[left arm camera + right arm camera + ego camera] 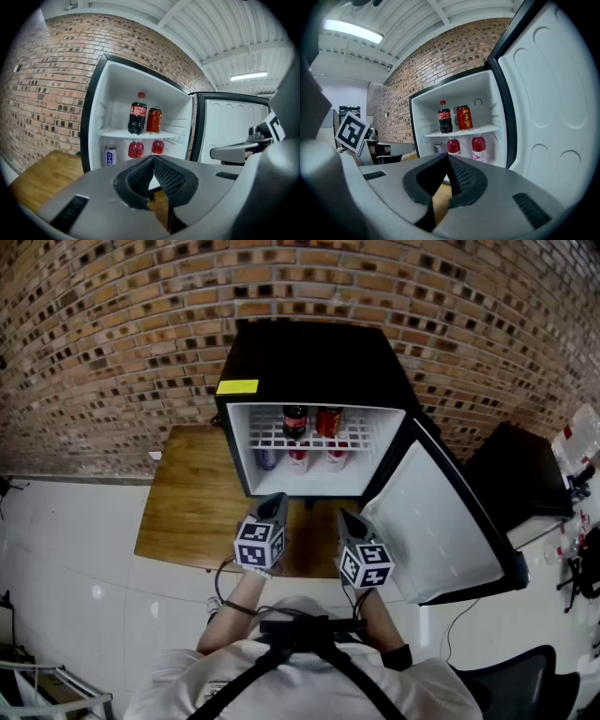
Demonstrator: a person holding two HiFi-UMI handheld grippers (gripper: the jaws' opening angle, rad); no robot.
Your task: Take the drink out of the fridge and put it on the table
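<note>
A small black fridge (309,362) stands open on a wooden table (187,512). On its wire shelf are a dark cola bottle (294,420) (137,119) (445,117) and a red can (328,420) (153,120) (464,117). Below stand two red-drink bottles (136,149) (453,146) and a small blue-and-white can (110,155). My left gripper (275,505) (153,161) and right gripper (348,520) (448,161) hover side by side in front of the fridge, apart from the drinks. Both are shut with nothing between the pads.
The fridge door (441,521) swings out to the right, close beside my right gripper. A brick wall (112,334) runs behind. White tiled floor (66,549) lies left of the table. A black cabinet (520,474) stands at right.
</note>
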